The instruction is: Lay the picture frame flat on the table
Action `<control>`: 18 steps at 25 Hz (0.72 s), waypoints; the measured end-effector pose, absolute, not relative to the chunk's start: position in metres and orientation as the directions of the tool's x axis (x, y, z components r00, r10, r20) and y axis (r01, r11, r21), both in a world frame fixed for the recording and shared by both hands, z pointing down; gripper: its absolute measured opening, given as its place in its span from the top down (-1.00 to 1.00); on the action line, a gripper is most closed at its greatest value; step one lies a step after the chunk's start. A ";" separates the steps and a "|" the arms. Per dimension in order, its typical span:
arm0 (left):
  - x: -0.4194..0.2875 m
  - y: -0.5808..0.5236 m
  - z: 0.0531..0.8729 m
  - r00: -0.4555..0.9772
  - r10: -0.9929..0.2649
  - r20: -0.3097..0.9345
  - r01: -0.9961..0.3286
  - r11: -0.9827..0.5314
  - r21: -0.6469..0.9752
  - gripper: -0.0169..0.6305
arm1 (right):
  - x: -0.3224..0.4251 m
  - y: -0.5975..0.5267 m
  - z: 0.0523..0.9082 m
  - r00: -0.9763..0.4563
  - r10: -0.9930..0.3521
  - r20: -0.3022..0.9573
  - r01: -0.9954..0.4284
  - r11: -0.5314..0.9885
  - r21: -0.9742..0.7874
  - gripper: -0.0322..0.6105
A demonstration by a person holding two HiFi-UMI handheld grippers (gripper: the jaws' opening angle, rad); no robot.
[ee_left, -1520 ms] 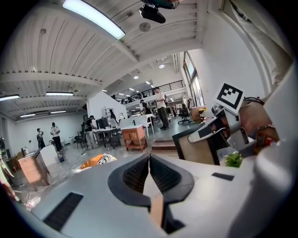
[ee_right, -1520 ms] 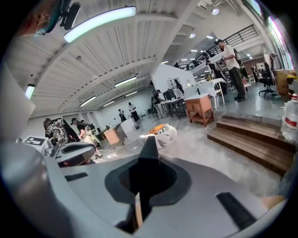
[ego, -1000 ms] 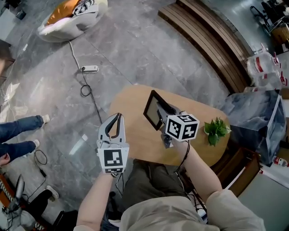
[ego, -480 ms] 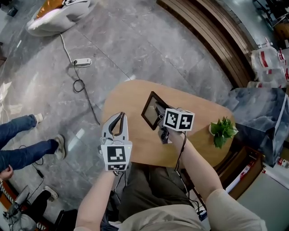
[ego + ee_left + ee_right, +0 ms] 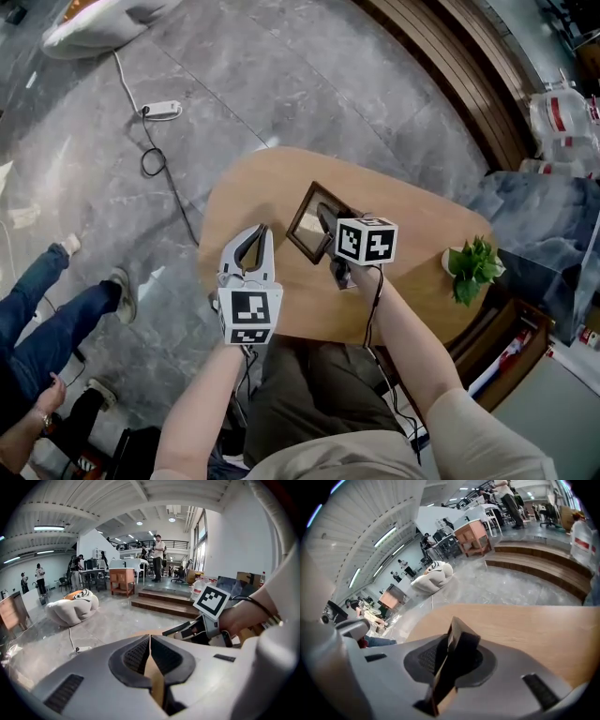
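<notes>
On the grey stone floor (image 5: 281, 84), with wooden steps (image 5: 450, 66) along its far side, stands a rounded wooden table (image 5: 244, 202); over the middle of the table the dark picture frame (image 5: 309, 223) is tilted up on edge, not lying flat, and whether its lower edge touches the wood cannot be told; the right claw (image 5: 326, 223) pinches the frame's near edge, a pad on either face, its jaws just beginning to open; the left claw (image 5: 255, 240) hovers near the frame over the table's left part, pressed together with nothing between; a small green plant (image 5: 473, 267) sits at the table's right end, well apart from the frame; a white power strip (image 5: 161, 111) lies on the floor.
</notes>
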State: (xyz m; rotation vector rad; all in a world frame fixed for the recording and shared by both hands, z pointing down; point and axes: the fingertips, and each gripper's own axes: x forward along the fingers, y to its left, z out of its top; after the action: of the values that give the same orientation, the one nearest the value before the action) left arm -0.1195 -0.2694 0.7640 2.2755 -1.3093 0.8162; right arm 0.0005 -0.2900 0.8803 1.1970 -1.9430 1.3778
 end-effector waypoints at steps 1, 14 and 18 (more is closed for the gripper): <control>-0.118 -0.268 0.770 0.394 -0.639 0.660 -0.872 -0.488 0.048 0.91 | 0.003 -0.290 0.885 -0.496 -0.383 0.780 -0.864 0.126 -0.487 0.80; -0.105 -0.256 0.825 0.399 -0.582 0.709 -0.876 -0.470 0.108 0.91 | 0.034 -0.285 0.928 -0.396 -0.470 0.789 -0.907 0.063 -0.417 0.36; -0.102 -0.252 0.840 0.399 -0.564 0.723 -0.875 -0.470 0.115 0.91 | 0.041 -0.283 0.933 -0.362 -0.502 0.786 -0.919 0.052 -0.390 0.25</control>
State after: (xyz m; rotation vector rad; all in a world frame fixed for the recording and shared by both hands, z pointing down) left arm -0.1019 -0.2521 0.8400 2.1754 -1.2278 0.8516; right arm 0.0413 -0.2828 0.9332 1.4211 -1.8933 1.2536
